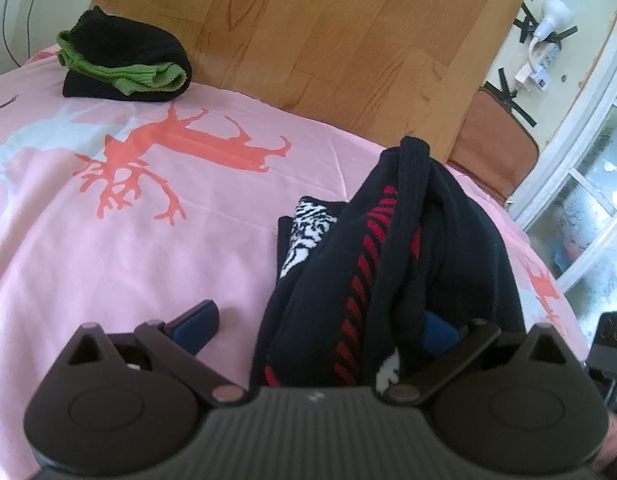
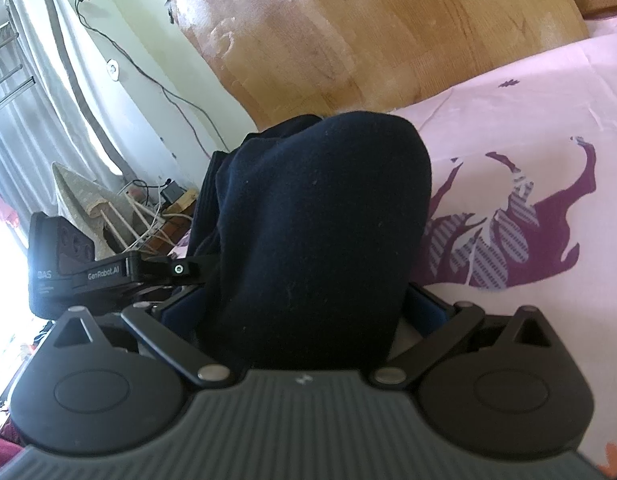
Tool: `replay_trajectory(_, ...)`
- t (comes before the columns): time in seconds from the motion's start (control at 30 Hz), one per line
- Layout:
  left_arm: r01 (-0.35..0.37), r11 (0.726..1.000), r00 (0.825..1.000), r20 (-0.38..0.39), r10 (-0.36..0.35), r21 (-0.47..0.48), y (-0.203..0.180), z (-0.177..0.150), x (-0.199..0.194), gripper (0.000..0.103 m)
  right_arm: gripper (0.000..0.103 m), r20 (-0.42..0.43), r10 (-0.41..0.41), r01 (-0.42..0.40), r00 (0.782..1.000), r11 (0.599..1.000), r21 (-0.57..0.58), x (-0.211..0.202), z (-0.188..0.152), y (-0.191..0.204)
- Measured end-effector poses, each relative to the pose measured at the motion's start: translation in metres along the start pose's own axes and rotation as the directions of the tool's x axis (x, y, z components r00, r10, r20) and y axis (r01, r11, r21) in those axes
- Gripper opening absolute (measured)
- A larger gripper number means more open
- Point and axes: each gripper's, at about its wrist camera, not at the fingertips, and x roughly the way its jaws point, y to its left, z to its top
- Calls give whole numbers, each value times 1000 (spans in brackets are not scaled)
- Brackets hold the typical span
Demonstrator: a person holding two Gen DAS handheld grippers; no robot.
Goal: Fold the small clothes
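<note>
Left wrist view: left tool (image 1: 316, 320) spread wide, jaws far apart, dark garment w/ red stripes (image 1: 388, 248) draped over its right finger (image 1: 438, 330) and bunched above the pink bedsheet (image 1: 108, 260), not pinched, just hanging. Folded black-and-green piece (image 1: 124, 64) sits well apart by the wooden headboard (image 1: 308, 32). Right wrist view: right tool (image 2: 304, 312) has the same dark garment (image 2: 316, 220) filling the gap btwn its fingers; real clamp or not, can't tell, cloth hides the pads. Risk: fabric slides off the left finger since nothing grips it, and the bunched layers fold crooked.
</note>
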Motion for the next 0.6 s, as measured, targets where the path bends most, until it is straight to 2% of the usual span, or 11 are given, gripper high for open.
replay_trajectory(0.13, 52, 999, 999, -7, -52, -13, 8, -2, -5, 103, 103, -54, 34, -32, 998, 999, 39, -2, 12, -9)
replay_trajectory(0.23, 89, 994, 996, -11, -90, -57, 15, 0, -7, 103, 103, -83, 46, -40, 996, 997, 73, 1, 18, -14)
replay_trajectory(0.27, 99, 992, 995, -8, -100, -79, 17, 1, -7, 102, 102, -91, 53, -46, 994, 996, 78, 4, 20, -13)
replay_trajectory(0.3, 112, 988, 994, -5, -113, -103, 18, 1, -6, 101, 94, -96, 44, -37, 994, 997, 72, 7, 21, -11)
replay_trajectory(0.33, 126, 985, 992, -6, -128, -118, 18, 1, -4, 96, 89, -106, 21, -16, 994, 999, 43, 10, 23, -6)
replay_trajectory(0.37, 144, 980, 989, -13, -147, -137, 17, 2, -1, 72, 80, -113, 1, -1, 994, 1000, 0, 9, 23, -2)
replay_trajectory(0.4, 169, 971, 984, -34, -177, -167, 16, 3, 4, 72, 72, -117, -5, 0, 993, 999, -43, 8, 25, 2)
replay_trajectory(0.47, 142, 975, 988, -31, -149, -169, 9, 8, 9, 73, 65, -117, 12, -22, 993, 996, -90, 4, 33, 6)
replay_trajectory(0.6, 142, 981, 989, -27, -146, -133, -12, 28, 23, 64, 62, -47, -26, 15, 999, 979, -202, -8, 51, 8)
